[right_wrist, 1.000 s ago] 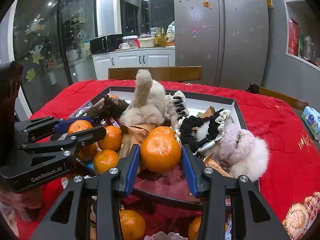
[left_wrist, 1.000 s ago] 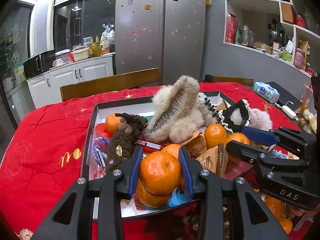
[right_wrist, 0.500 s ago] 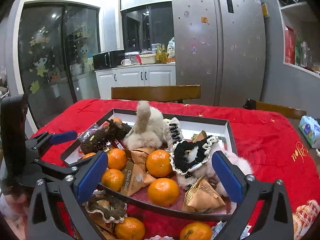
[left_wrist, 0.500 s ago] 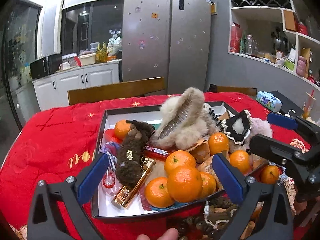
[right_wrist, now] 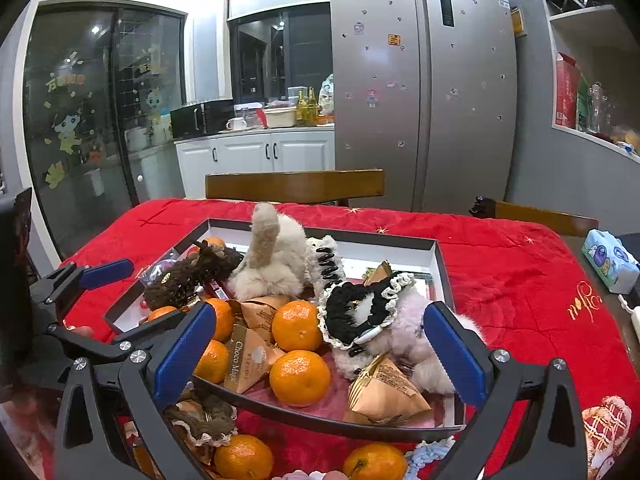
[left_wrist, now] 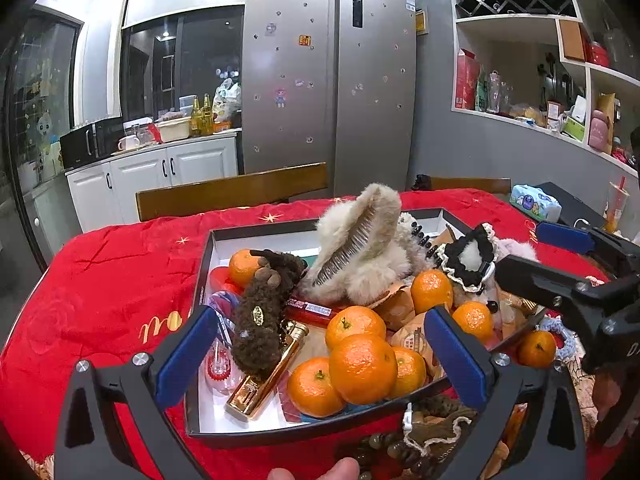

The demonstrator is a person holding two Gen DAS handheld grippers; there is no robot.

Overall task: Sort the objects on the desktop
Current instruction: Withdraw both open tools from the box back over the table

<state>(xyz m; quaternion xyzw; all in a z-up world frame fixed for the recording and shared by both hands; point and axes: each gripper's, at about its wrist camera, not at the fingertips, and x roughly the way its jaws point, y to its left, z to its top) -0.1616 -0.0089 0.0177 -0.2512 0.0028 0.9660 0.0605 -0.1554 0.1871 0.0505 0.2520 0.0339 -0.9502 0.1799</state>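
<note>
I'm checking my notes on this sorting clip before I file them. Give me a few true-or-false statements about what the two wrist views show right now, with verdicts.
1. The left gripper is open and holds nothing. True.
2. The right gripper is clamped on an orange. False: its jaws stand wide apart, and the oranges lie loose in the tray.
3. A gold tube lies in the tray beside the brown plush toy. True.
4. The tablecloth is blue. False: it is red.
5. Every orange is inside the tray. False: at least two oranges, one at, sit outside its near rim.
</note>
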